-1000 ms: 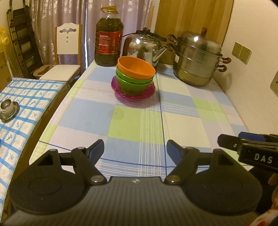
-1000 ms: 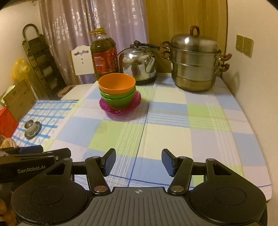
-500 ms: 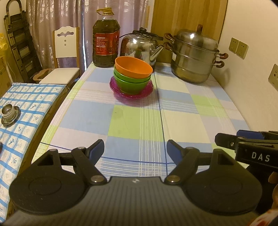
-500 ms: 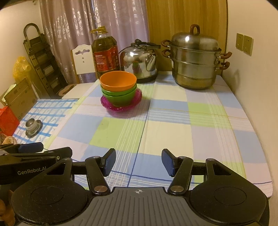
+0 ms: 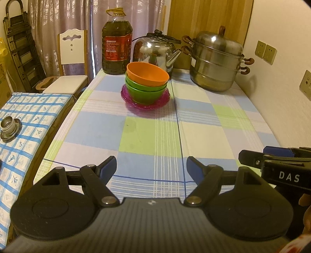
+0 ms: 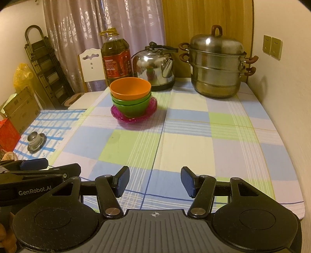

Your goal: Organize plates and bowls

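You've drawn both grippers back from the bowl stack [image 5: 146, 85] on the magenta plate [image 5: 145, 102]; left gripper [image 5: 151, 165] and right gripper [image 6: 155, 180] gape, holding nothing.

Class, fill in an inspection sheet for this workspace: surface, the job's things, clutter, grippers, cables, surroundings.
Surface: table under a checked cloth.
Job's things: orange bowl nested in two green bowls, all on a pink plate.
Clutter: oil bottle, kettle and steamer pot at the far edge.
Grippers: left gripper and right gripper both open, empty, at the near edge.
Cables: nothing seen.
Surroundings: chair, curtains, wall sockets, side table with a metal cup.
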